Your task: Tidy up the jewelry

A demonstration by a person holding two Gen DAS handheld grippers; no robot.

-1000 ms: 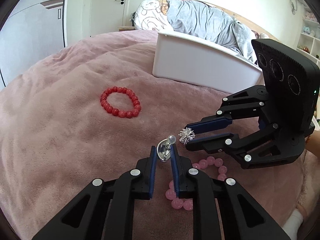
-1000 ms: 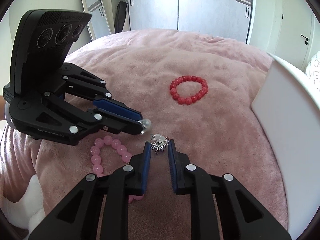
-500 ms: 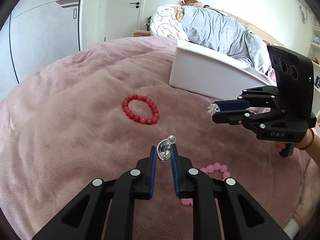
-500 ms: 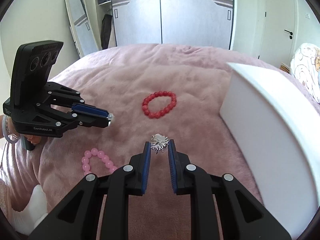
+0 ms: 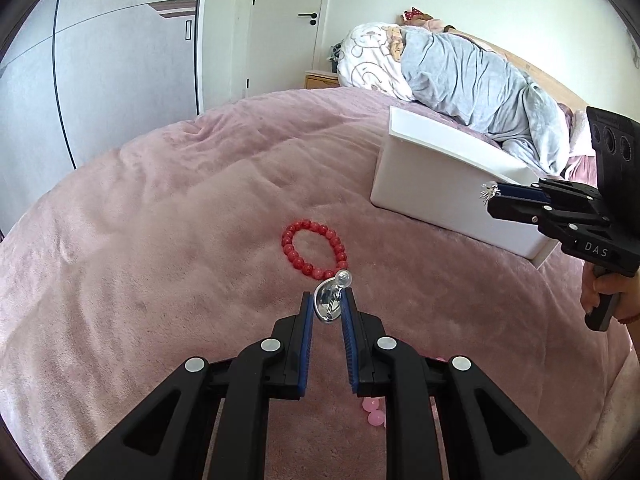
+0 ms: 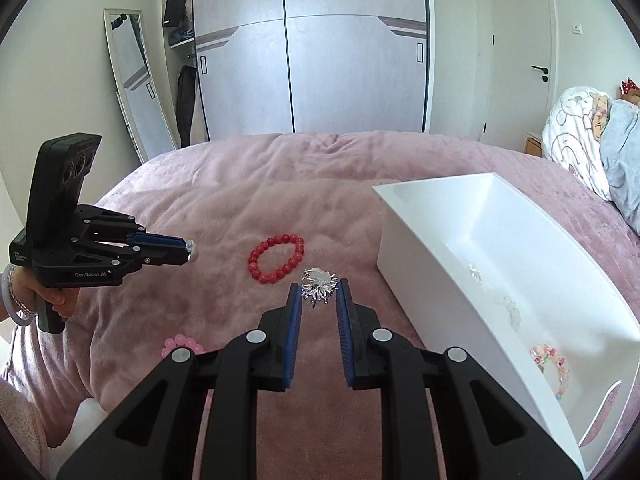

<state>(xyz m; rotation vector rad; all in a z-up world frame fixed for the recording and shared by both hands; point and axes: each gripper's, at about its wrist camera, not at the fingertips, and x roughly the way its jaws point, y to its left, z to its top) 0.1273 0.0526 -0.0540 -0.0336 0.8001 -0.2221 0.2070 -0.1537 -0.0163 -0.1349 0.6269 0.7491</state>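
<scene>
My left gripper (image 5: 327, 306) is shut on a silver ring with a clear stone (image 5: 331, 300), held above the pink blanket. My right gripper (image 6: 319, 294) is shut on a spiky silver brooch (image 6: 318, 285); in the left wrist view it hangs at the right, its brooch (image 5: 489, 191) in front of the white box (image 5: 432, 184). A red bead bracelet (image 5: 314, 249) lies on the blanket, also in the right wrist view as a red bracelet (image 6: 276, 263). A pink bead bracelet (image 6: 182, 345) lies nearer, partly hidden by my fingers. The left gripper (image 6: 188, 249) shows at the left.
The open white box (image 6: 432, 248) at the right holds a clear bead bracelet (image 6: 506, 306) and a colourful one (image 6: 550, 360). A grey duvet and pillows (image 5: 460, 72) lie behind it. Wardrobe doors (image 6: 312, 52) and a leaning mirror (image 6: 136, 76) stand beyond the bed.
Both grippers have risen off the blanket with their pieces. The right one has swung away from the left, towards the white box, whose inside has come into its view.
</scene>
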